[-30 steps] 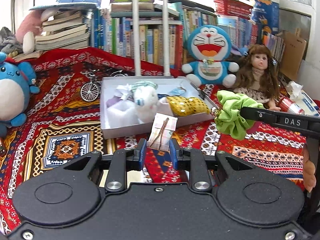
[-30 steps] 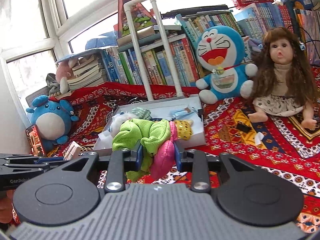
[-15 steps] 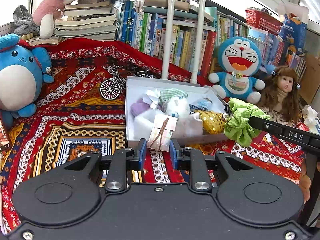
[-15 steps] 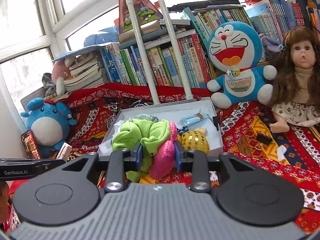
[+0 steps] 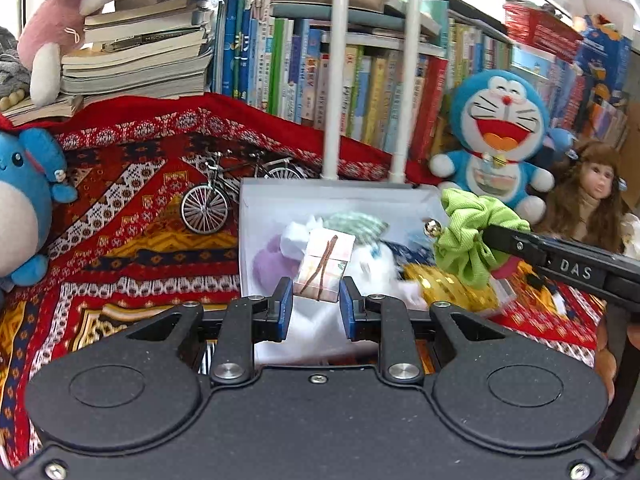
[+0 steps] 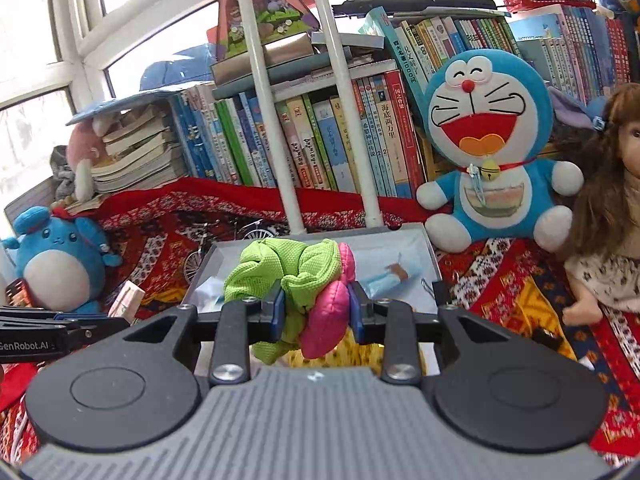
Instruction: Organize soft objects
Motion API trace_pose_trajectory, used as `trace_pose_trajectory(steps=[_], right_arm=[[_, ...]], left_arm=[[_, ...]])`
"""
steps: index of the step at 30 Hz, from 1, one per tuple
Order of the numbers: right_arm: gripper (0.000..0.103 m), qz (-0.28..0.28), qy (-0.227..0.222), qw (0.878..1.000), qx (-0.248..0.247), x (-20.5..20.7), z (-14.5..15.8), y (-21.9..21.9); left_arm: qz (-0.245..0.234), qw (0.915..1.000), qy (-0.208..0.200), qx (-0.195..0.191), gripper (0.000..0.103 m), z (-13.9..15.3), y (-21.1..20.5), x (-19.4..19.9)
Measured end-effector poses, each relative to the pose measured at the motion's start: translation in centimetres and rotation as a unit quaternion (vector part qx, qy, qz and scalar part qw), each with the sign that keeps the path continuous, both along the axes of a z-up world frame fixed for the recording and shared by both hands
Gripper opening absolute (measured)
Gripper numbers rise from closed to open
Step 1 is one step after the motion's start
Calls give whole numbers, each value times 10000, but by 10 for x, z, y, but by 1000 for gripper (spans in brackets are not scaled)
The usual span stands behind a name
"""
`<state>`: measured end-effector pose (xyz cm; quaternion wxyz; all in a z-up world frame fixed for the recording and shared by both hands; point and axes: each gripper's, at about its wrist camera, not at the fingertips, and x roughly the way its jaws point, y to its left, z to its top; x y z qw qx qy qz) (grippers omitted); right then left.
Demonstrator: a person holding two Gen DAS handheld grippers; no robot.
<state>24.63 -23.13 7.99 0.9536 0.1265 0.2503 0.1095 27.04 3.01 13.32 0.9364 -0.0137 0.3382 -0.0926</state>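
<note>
My left gripper (image 5: pixel 316 308) is shut on a small pale gift box tied with brown string (image 5: pixel 325 265), held over the near part of the white box (image 5: pixel 328 196). Several soft items lie inside that box, among them a lilac pouch (image 5: pixel 269 263) and a gold sequined pouch (image 5: pixel 440 285). My right gripper (image 6: pixel 316 311) is shut on a green and pink fabric scrunchie (image 6: pixel 296 280), hovering above the white box (image 6: pixel 404 236). From the left wrist view the same scrunchie (image 5: pixel 472 232) hangs at the right gripper's tip, right of the box.
A patterned red cloth (image 5: pixel 120 220) covers the surface. A toy bicycle (image 5: pixel 208 204) stands left of the box. A blue cat plush (image 6: pixel 488 152), a doll (image 6: pixel 612 216) and a round blue plush (image 6: pixel 56 264) sit around it. Books (image 6: pixel 320 136) and two white poles (image 6: pixel 276 120) stand behind.
Both grippers have moved forward toward the white box with their loads; the gift box and the scrunchie now hang over it instead of short of it.
</note>
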Motion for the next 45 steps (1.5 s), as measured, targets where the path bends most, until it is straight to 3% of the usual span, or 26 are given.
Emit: trace_pose_trajectory(steps=[10, 20, 24, 28, 30, 32, 45], right_arm=[[36, -94, 356, 9993, -25, 49, -24, 12], [38, -70, 645, 9978, -136, 70, -51, 23], [41, -72, 638, 9979, -53, 72, -54, 22], [47, -93, 563, 9984, -34, 69, -50, 23], [60, -101, 509, 9987, -11, 67, -47, 23], [63, -102, 459, 9989, 14, 65, -44, 23], [73, -45, 26, 10000, -67, 34, -13, 28]], left_arm=[[118, 9994, 304, 86, 23, -25, -8, 72], [66, 9975, 658, 263, 24, -57, -14, 102], [72, 9973, 649, 322, 25, -60, -14, 104], [71, 9981, 543, 288, 38, -55, -13, 101], [56, 9985, 471, 264, 39, -51, -12, 99], [54, 9988, 438, 232, 42, -47, -12, 96], [-35, 9993, 84, 356, 61, -22, -14, 56]])
